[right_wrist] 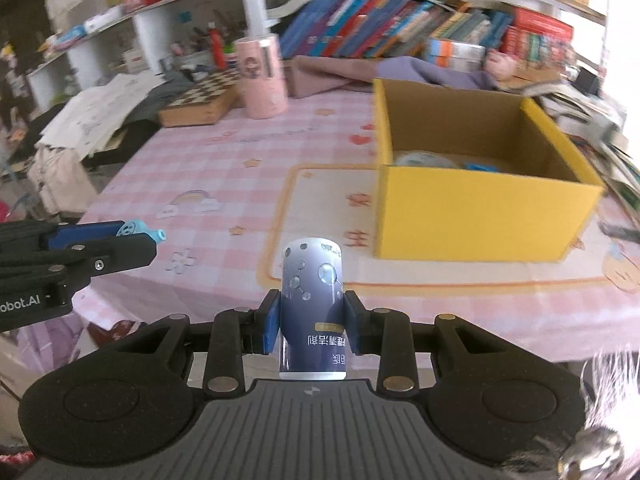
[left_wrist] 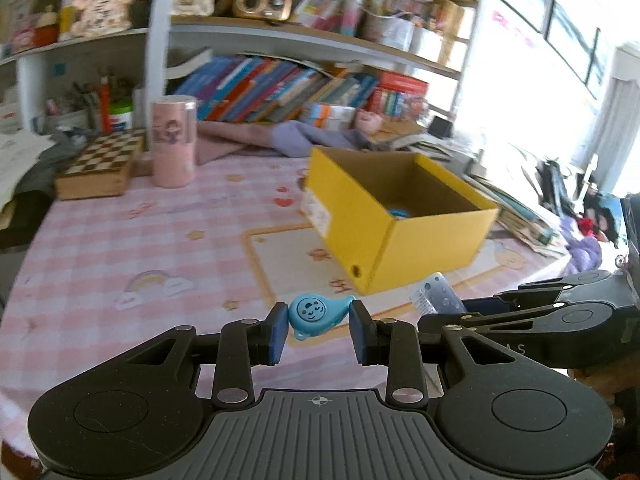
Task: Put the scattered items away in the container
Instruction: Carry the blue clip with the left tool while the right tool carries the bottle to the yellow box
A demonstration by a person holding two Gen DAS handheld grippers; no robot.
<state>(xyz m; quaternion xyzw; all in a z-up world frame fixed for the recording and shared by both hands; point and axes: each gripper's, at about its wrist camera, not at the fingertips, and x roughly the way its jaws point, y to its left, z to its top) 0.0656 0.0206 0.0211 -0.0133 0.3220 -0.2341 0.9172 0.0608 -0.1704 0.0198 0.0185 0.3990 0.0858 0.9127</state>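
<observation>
My left gripper (left_wrist: 319, 322) is shut on a small light-blue whale-shaped toy (left_wrist: 316, 314) with a smiling face, held above the pink checked tablecloth (left_wrist: 140, 240). Ahead and to the right stands the open yellow cardboard box (left_wrist: 404, 216) with something blue inside. My right gripper (right_wrist: 311, 324) is shut on a dark blue bottle (right_wrist: 312, 308) with bubble graphics and printed text. The yellow box (right_wrist: 476, 212) is ahead of it to the right, holding a blue item and a pale one. The left gripper with the whale toy (right_wrist: 134, 229) shows at the left of the right wrist view; the right gripper's arm (left_wrist: 560, 312) and bottle (left_wrist: 438, 294) show at the right of the left wrist view.
A pink cylindrical tin (left_wrist: 174, 142) and a wooden chessboard box (left_wrist: 100, 168) stand at the table's back left. Purple cloth (left_wrist: 312, 138) lies behind the box. Bookshelves (left_wrist: 280, 88) fill the back. Papers and books (left_wrist: 520, 208) are piled to the right.
</observation>
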